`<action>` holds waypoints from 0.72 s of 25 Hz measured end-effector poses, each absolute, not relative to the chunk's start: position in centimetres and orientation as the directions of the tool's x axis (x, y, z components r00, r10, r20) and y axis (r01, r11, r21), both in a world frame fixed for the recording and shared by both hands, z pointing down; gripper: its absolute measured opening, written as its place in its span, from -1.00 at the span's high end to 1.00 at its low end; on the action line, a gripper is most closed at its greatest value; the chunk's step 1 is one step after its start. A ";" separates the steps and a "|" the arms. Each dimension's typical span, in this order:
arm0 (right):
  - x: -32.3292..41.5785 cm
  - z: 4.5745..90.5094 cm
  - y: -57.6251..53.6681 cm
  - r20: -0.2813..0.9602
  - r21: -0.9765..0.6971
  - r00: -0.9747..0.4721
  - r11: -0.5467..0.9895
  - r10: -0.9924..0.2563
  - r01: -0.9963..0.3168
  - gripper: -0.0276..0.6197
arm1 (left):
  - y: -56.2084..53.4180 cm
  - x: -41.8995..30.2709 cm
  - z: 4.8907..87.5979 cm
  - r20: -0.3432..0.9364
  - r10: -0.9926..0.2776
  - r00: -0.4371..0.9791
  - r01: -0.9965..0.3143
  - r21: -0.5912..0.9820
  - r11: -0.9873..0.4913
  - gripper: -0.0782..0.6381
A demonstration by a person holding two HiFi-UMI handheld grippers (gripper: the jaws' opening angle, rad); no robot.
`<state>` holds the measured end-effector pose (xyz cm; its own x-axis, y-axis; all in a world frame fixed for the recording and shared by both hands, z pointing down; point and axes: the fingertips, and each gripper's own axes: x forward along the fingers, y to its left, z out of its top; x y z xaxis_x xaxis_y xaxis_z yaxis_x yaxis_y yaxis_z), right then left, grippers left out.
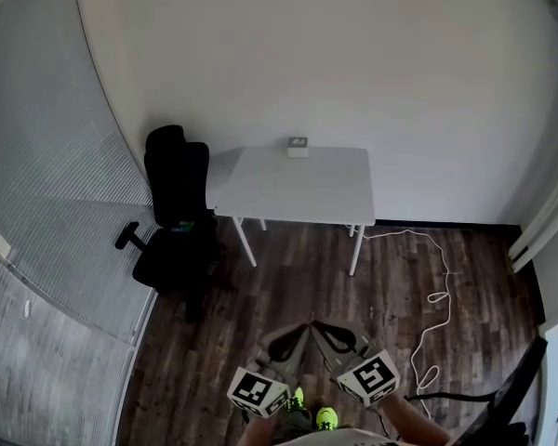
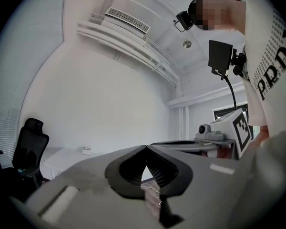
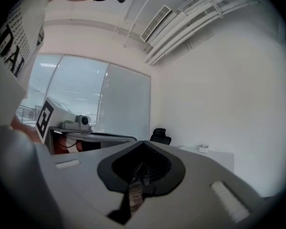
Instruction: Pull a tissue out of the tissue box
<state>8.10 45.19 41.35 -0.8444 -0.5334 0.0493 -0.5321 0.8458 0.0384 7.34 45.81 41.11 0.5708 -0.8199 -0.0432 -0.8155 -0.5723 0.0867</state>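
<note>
The left gripper [image 1: 300,331] and right gripper [image 1: 321,329] are both pinched shut on nothing, side by side low in the head view. The tissue box [image 1: 298,147] sits well away at the back edge of the white table [image 1: 302,193], honestly too tiny to make out its opening.
</note>
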 end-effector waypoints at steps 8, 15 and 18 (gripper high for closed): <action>5.4 40.5 41.0 0.074 0.081 -0.822 0.825 -0.565 -0.560 0.89 | 41.6 4.9 41.0 -0.066 -0.782 0.620 -0.776 0.102 -0.623 0.81; 2.4 39.6 37.5 0.046 0.066 -0.802 0.803 -0.595 -0.592 0.89 | 38.1 1.7 39.6 -0.091 -0.748 0.658 -0.744 0.073 -0.664 0.81; 0.7 39.1 36.4 0.033 0.062 -0.797 0.798 -0.602 -0.600 0.89 | 36.9 0.1 39.2 -0.098 -0.747 0.658 -0.743 0.079 -0.665 0.81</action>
